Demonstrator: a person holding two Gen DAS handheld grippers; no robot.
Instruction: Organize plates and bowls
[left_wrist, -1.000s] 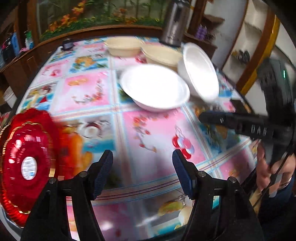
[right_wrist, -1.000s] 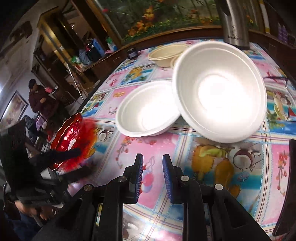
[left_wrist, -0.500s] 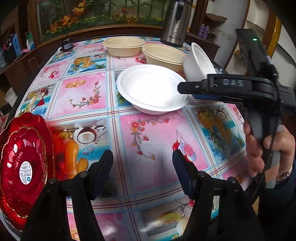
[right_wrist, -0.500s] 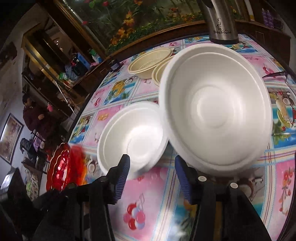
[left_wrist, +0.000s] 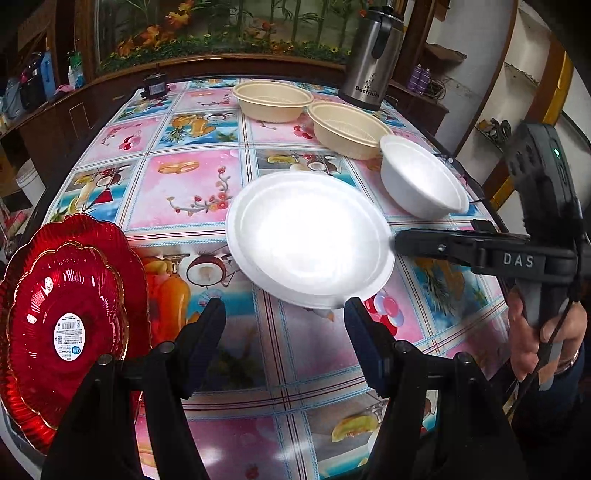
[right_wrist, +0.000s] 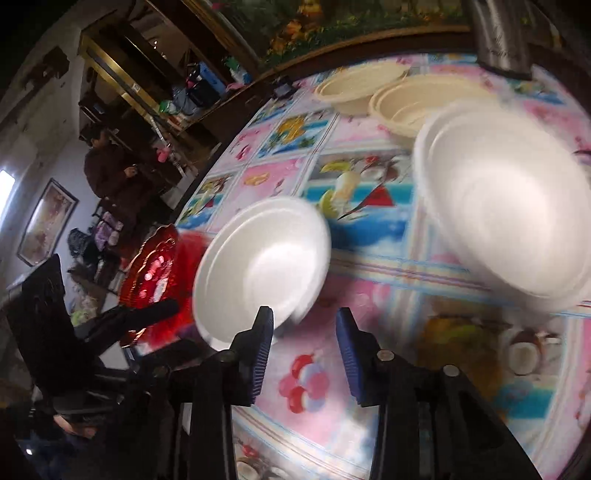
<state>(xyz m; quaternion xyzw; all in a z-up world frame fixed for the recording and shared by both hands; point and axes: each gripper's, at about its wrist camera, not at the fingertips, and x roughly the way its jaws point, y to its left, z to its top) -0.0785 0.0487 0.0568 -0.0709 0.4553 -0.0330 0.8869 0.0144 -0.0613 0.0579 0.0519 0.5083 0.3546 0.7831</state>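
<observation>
A white foam bowl (left_wrist: 310, 236) sits mid-table on the patterned cloth; it also shows in the right wrist view (right_wrist: 262, 266). A second white foam bowl (left_wrist: 421, 181) stands to its right, large and blurred in the right wrist view (right_wrist: 509, 199). Two beige bowls (left_wrist: 273, 99) (left_wrist: 347, 125) stand at the back. Stacked red plates (left_wrist: 70, 317) lie at the near left edge. My left gripper (left_wrist: 284, 317) is open and empty, just short of the middle bowl. My right gripper (right_wrist: 304, 325) is open and empty at that bowl's right rim; its finger (left_wrist: 436, 245) reaches in from the right.
A steel thermos (left_wrist: 373, 55) stands at the back right corner. A small dark object (left_wrist: 155, 86) sits at the back edge. The table (left_wrist: 192, 188) drops off at left and right. A person (right_wrist: 110, 166) stands beyond the far left side.
My right gripper has opened, let go of the white bowl it was carrying, now resting at the right, and moved to the middle bowl's rim. My left gripper stayed open, nearly still.
</observation>
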